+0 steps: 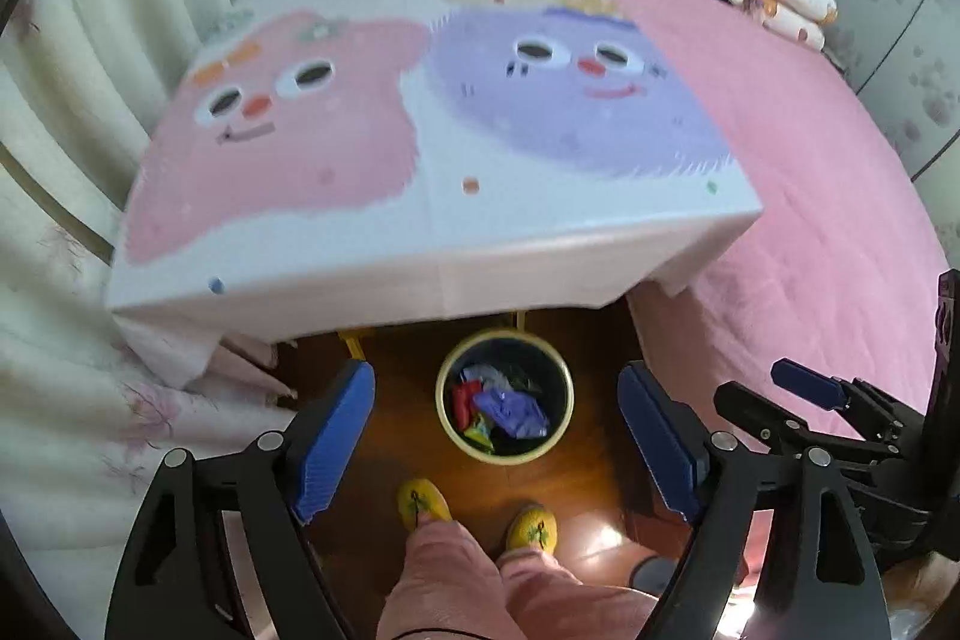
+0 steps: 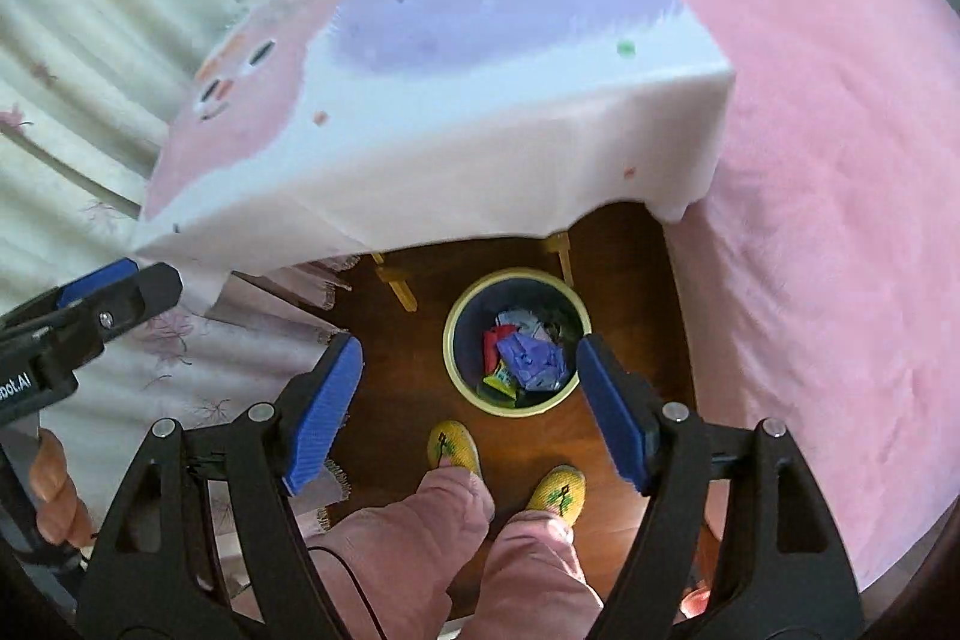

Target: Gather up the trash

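Observation:
A round bin (image 1: 445, 418) with a pale yellow rim stands on the wooden floor in front of the table; it also shows in the right wrist view (image 2: 456, 370). It holds several pieces of trash (image 1: 510, 409), red, purple, green and white wrappers (image 2: 528, 352). My left gripper (image 1: 495, 451) is open and empty, high above the bin. My right gripper (image 2: 471, 409) is open and empty, also above the bin. The right gripper's fingers (image 1: 807, 388) show at the right of the left wrist view. The left gripper's fingers (image 2: 120, 292) show at the left of the right wrist view.
A table with a cartoon-face cloth (image 1: 420, 148) stands behind the bin. A bed with a pink cover (image 1: 810, 172) lies to the right. Curtains (image 1: 72, 370) hang at the left. The person's yellow slippers (image 1: 423, 505) and pink trousers are below the grippers.

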